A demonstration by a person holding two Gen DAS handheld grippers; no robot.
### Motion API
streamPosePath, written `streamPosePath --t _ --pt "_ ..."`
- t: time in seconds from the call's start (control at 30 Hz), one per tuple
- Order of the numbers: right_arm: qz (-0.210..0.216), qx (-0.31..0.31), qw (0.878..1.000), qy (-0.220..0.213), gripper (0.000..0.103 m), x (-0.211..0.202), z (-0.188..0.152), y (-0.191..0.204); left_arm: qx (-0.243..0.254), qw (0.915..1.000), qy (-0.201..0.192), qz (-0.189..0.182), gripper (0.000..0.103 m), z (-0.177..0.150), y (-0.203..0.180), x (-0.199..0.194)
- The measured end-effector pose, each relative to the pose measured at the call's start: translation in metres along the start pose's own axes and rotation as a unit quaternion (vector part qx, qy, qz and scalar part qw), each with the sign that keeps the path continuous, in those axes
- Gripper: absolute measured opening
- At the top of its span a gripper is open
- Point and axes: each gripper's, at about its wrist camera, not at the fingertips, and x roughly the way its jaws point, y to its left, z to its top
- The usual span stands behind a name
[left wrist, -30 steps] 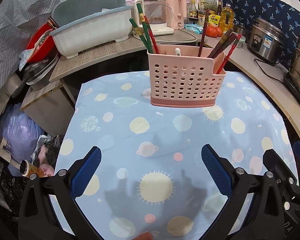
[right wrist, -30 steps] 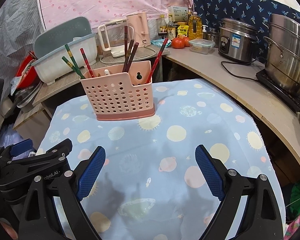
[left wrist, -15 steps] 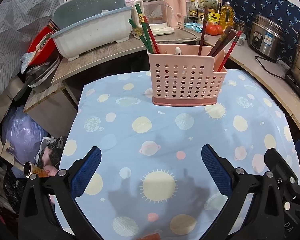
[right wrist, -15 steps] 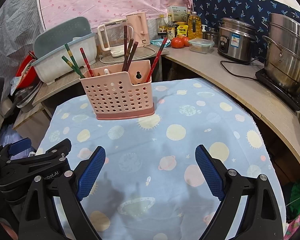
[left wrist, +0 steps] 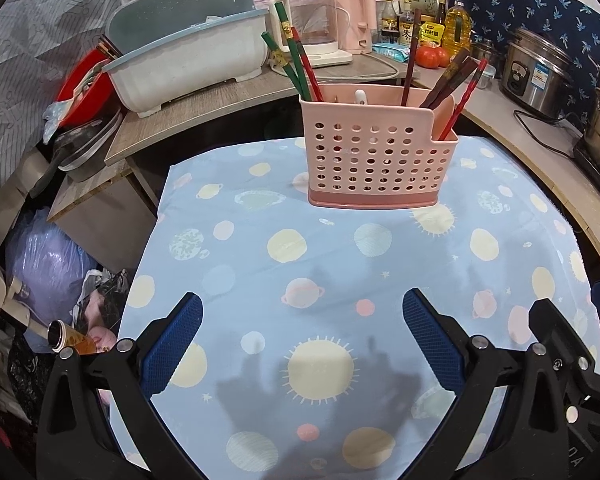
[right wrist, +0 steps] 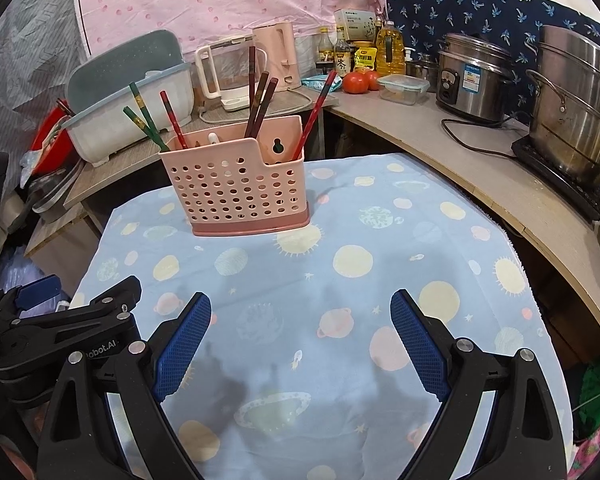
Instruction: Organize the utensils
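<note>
We see the perforated pink plastic utensil basket [left wrist: 380, 156] holding coloured chopsticks [left wrist: 300, 60], upright on the planet-print blue bench [left wrist: 340, 256]; left gripper [left wrist: 302, 340] and right gripper [right wrist: 300, 338] hover wide apart, empty.

Chopsticks' [left wrist: 408, 68] lower ends hidden inside pink holder [left wrist: 374, 152]

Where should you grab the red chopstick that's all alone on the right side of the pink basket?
Grip the lone red chopstick on its bare upper shaft, above the pink basket rim. It leans up and to the right, clear of the brown chopsticks, so the right gripper, open now, could probably come from above right, fingers either side, and pull along the lean.
</note>
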Motion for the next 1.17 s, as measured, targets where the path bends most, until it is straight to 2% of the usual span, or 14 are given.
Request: streamPosePath --t 0.53,1.03,1.17 --pt "-0.001 0.001 1.000 0.002 0.087 0.0020 -0.0011 -0.0003 0.005 1.0000 0.001 0.005 0.095 0.0012 -0.0021 0.0018" --pt "-0.013 0.002 1.000 -0.004 0.087 0.0006 -0.0012 -0.0040 0.009 0.9999 -0.006 -0.006 0.095 0.0028 -0.0072 0.0025" --pt "-0.017 0.005 1.000 -0.005 0.087 -0.0007 -0.0010 -0.0066 0.012 0.9996 -0.006 -0.024 0.095 0.0031 -0.0084 0.0026"
